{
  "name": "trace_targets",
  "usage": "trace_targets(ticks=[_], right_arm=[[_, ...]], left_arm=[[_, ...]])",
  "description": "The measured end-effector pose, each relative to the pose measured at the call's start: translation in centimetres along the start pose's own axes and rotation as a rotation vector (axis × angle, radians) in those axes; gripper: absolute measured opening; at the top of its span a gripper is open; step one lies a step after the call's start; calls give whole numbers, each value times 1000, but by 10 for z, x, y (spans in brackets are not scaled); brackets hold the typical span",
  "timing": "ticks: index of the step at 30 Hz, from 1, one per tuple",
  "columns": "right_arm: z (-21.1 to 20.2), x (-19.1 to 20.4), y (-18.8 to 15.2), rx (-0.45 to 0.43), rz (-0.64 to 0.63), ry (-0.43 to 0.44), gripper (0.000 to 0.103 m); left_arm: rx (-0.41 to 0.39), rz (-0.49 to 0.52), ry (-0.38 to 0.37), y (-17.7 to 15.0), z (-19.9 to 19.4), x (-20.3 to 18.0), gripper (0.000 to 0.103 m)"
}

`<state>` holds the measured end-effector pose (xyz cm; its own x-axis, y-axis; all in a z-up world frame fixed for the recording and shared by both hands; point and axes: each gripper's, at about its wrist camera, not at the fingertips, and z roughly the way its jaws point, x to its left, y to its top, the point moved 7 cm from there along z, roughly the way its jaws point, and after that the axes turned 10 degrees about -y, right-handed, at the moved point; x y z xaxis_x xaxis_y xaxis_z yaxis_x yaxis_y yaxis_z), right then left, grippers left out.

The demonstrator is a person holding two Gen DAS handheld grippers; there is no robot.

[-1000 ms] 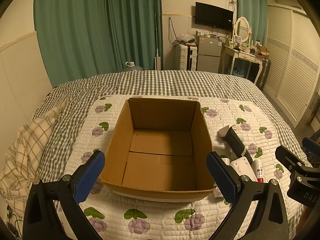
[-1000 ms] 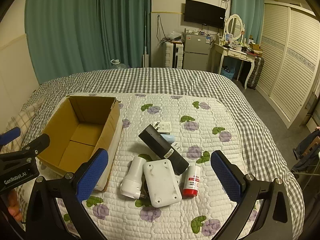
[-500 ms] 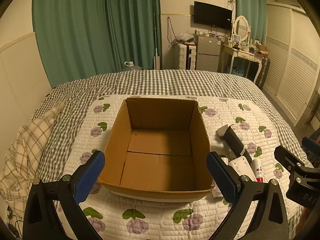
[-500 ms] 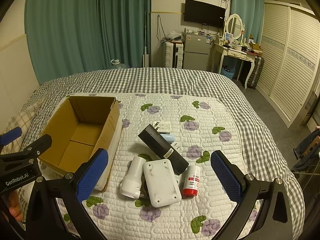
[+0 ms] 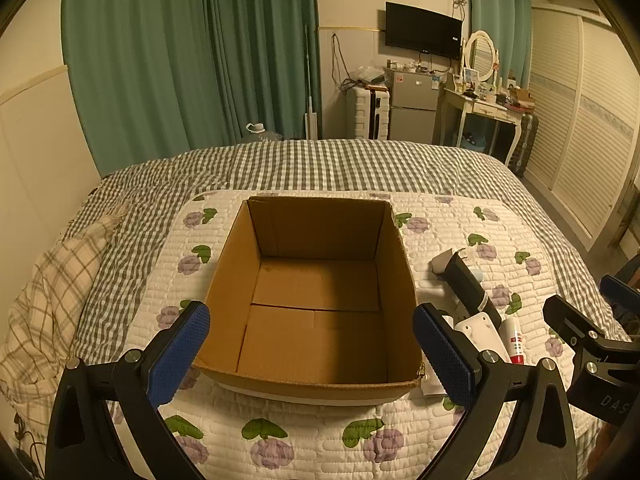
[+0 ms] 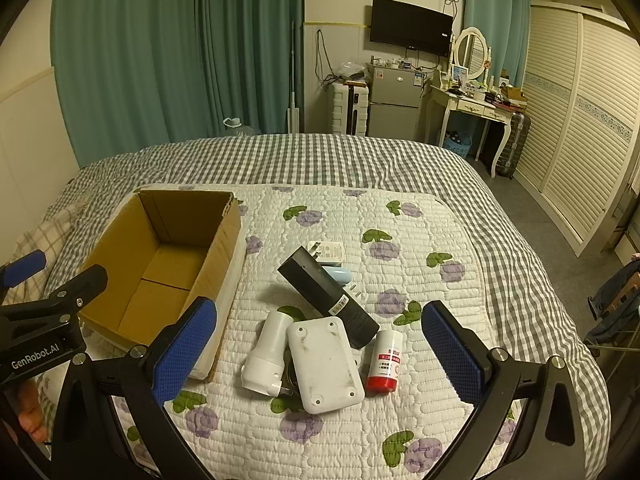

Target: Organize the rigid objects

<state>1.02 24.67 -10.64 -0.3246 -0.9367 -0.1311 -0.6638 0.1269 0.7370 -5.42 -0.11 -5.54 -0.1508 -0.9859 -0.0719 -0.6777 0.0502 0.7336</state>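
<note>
Not begun: open brown cardboard box [image 5: 320, 304] sits empty on quilted bed. White rounded plastic case [image 6: 325, 364], black bar, white torch, red-capped bottle [image 6: 385, 361] lie beside it. Both hand-held grippers, left [image 5: 310, 354] and right [image 6: 320, 354], gape wide, holding nothing.

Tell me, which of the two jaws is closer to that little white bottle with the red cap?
The right gripper. Its open jaws straddle the pile that holds the white bottle with the red cap. The left gripper hangs open over the cardboard box, with the bottle off to its right.
</note>
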Motion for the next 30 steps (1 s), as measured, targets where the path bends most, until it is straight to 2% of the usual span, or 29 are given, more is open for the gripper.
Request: trace_targets(ticks=[8, 13, 18, 24, 30], right_arm=[[-1, 0, 1, 2, 1, 3, 103], [-9, 1, 5, 8, 1, 11, 103], [-19, -2, 11, -1, -9, -11, 103], [-22, -6, 14, 14, -16, -19, 103], [-9, -4, 8, 39, -30, -29, 103]], left_arm=[[-8, 4, 5, 3, -3, -2, 103], [-14, 10, -36, 14, -15, 0, 103], [-15, 20, -65, 32, -30, 18, 103], [-7, 42, -49, 50, -40, 57, 103], [52, 75, 59, 52, -10, 102, 100]])
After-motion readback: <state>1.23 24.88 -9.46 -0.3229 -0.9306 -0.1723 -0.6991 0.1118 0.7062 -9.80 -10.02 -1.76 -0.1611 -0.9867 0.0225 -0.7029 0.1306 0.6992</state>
